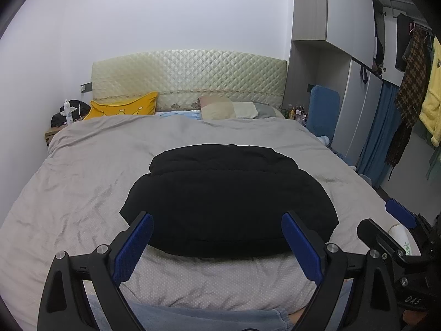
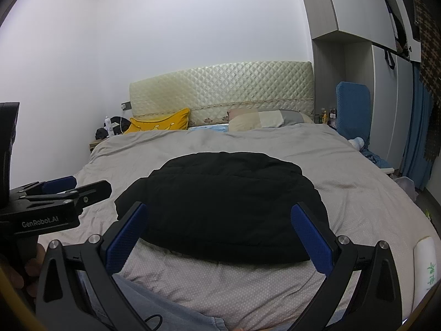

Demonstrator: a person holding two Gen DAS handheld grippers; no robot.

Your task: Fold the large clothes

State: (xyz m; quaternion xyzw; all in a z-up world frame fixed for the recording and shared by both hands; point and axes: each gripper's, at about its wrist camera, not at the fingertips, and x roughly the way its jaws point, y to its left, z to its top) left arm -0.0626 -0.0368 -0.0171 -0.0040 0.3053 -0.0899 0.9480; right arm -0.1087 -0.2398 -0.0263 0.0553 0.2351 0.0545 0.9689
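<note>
A large black padded garment (image 1: 228, 198) lies folded in a thick bundle on the grey bedcover (image 1: 91, 171), near the bed's foot. It also shows in the right wrist view (image 2: 226, 207). My left gripper (image 1: 217, 220) is open and empty, held just short of the garment's near edge. My right gripper (image 2: 220, 215) is open and empty too, at the same near edge. The right gripper shows at the right in the left wrist view (image 1: 397, 220), and the left gripper shows at the left in the right wrist view (image 2: 69, 187). Neither touches the garment.
A yellow pillow (image 1: 124, 107) and pale pillows (image 1: 234, 109) lie against the quilted headboard (image 1: 190, 77). A nightstand with clutter (image 1: 66, 115) stands at the left. A wardrobe with hanging clothes (image 1: 413, 77) stands at the right. A white packet (image 2: 425, 264) lies on the bed's right corner.
</note>
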